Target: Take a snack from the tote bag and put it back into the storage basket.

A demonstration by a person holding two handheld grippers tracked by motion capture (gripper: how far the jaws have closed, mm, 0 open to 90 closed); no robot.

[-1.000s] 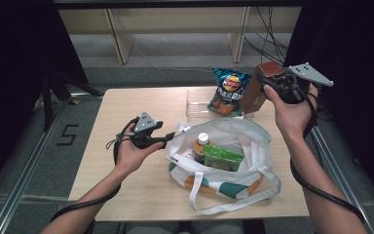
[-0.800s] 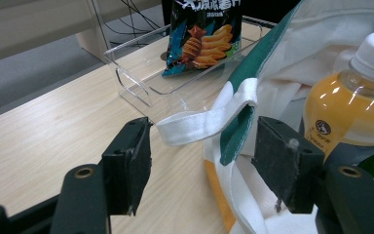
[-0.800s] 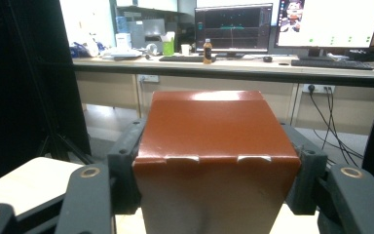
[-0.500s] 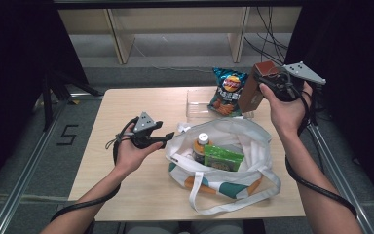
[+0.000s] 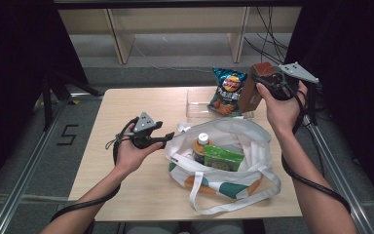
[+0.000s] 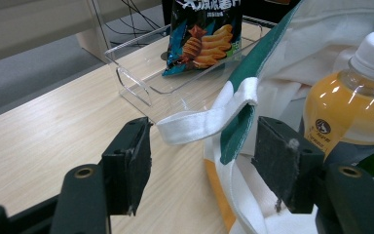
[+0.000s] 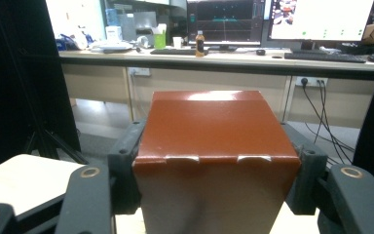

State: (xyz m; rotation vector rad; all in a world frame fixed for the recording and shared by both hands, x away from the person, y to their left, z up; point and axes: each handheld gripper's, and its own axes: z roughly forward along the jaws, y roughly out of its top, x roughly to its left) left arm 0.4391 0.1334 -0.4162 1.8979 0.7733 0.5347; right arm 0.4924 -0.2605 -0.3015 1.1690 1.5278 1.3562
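Here, the right gripper (image 5: 262, 84) is clamped on a brown box (image 7: 214, 146) above the desk's (image 5: 126, 105) far right corner; the left gripper (image 6: 199, 156), jaws apart, straddles the tote bag's (image 5: 253, 141) handle. Bottle (image 5: 201, 147) and green packet (image 5: 222, 157) are packed; chips (image 5: 226, 90) remain.

Light falls from above onto the table (image 5: 126, 107), leaving the surroundings at both sides of the high view nearly black. The high view is soft and slightly grainy. Glare sits on the top of the brown box (image 7: 214, 122) between the right gripper's jaws and on the bottle (image 6: 355, 97) beside the left gripper's jaws. Both pairs of jaws look blurred up close.
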